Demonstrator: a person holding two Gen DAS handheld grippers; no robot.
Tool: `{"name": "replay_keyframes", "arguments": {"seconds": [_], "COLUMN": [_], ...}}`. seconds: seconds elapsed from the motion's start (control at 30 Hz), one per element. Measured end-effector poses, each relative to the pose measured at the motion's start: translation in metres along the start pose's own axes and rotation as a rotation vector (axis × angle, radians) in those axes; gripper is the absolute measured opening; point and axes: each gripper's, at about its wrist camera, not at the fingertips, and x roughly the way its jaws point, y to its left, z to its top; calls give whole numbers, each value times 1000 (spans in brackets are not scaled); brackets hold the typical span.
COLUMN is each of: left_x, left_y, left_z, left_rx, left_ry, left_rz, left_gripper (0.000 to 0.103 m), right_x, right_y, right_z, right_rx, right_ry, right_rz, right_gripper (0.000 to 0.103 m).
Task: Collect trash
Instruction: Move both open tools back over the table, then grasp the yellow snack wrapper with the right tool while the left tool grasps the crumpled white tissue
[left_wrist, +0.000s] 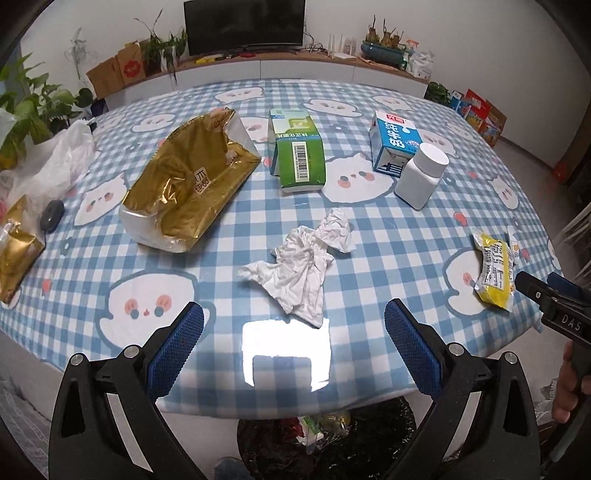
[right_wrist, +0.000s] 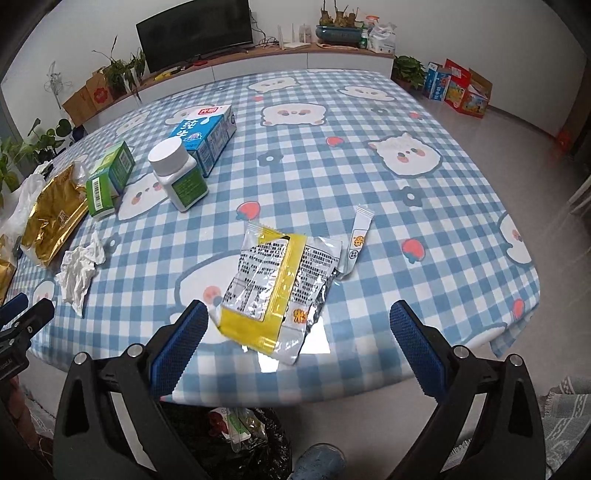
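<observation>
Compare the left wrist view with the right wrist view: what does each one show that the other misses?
Left wrist only: a dark grey round disc by the white plastic bag.
Right wrist only: a slim white sachet stick beside the yellow-and-silver torn wrapper.
Both: crumpled white tissue, gold foil bag, green carton, blue milk carton, white pill bottle, bin below.

dark television (left_wrist: 245, 23) on low white cabinet (left_wrist: 306, 72).

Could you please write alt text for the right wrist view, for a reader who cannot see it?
The open right gripper hovers at the near edge of a blue checked table, its fingers either side of a flattened yellow wrapper. A small sachet lies just right of it; a crumpled tissue, white bottle and two cartons sit farther left.
</observation>
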Motion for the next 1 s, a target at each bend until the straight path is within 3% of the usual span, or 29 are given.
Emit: {"name": "replay_keyframes", "arguments": {"seconds": [0.23, 0.53, 0.6, 0.67, 0.73, 0.8, 0.87, 0.93, 1.0], "left_x": [37, 64, 69, 70, 70, 69, 69, 69, 69], "left_y": [-8, -16, -15, -15, -15, -13, -8, -5, -4], "left_z": [22, 35, 36, 35, 35, 36, 36, 37, 36], "left_rx": [15, 17, 6, 2, 4, -7, -24, -38, -44], "left_ry": [60, 107, 124, 125, 128, 126, 127, 130, 131], "left_rz": [22, 53, 52, 57, 69, 72, 62, 46, 34], "left_gripper": [93, 74, 58, 50, 41, 22, 12, 9, 8], "right_x": [33, 54, 55, 55, 56, 57, 56, 55, 54], "right_y": [4, 9, 12, 14, 16, 17, 16, 16, 16], "right_z": [17, 25, 26, 25, 24, 24, 25, 25, 25], "right_rx": [-15, -36, -43, -49, -57, -65, -65, -64, -61], "right_ry": [51, 88, 90, 90, 100, 105, 102, 100, 97], "right_rz": [-22, -10, -15, -13, -11, -3, -1, 0, 0], "right_gripper": [90, 81, 77, 71, 59, 55, 43, 32, 28]}}
